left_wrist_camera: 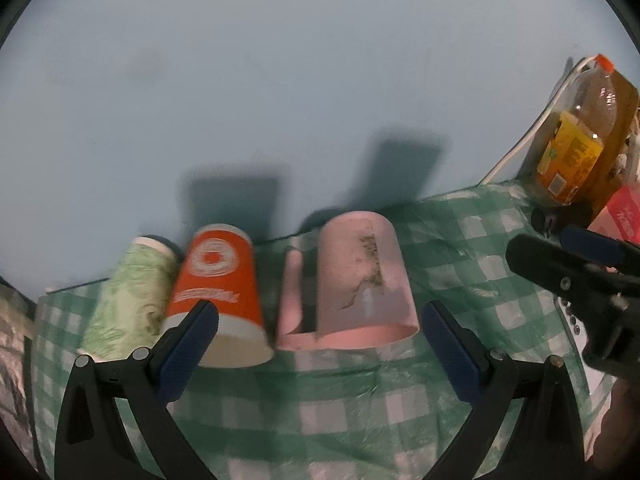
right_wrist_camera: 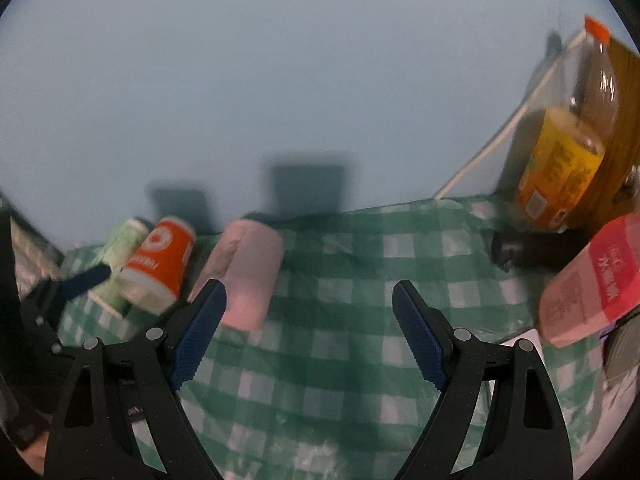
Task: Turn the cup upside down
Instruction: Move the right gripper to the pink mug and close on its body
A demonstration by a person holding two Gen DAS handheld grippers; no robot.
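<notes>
Here I see the checked cloth [left_wrist_camera: 344,408] carrying three upturned cups in a row: pink mug [left_wrist_camera: 360,280], orange cup [left_wrist_camera: 218,296], green cup [left_wrist_camera: 128,300]. My left gripper [left_wrist_camera: 316,344] and right gripper [right_wrist_camera: 308,324] both gape wide, empty.

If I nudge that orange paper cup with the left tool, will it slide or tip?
Probably tips or skids easily: the orange paper cup looks thin-walled and light. It stands rim-down, wide end on the checked cloth, which should steady it somewhat. A squeeze could dent it. The green cup stands close beside it and may get bumped.
</notes>
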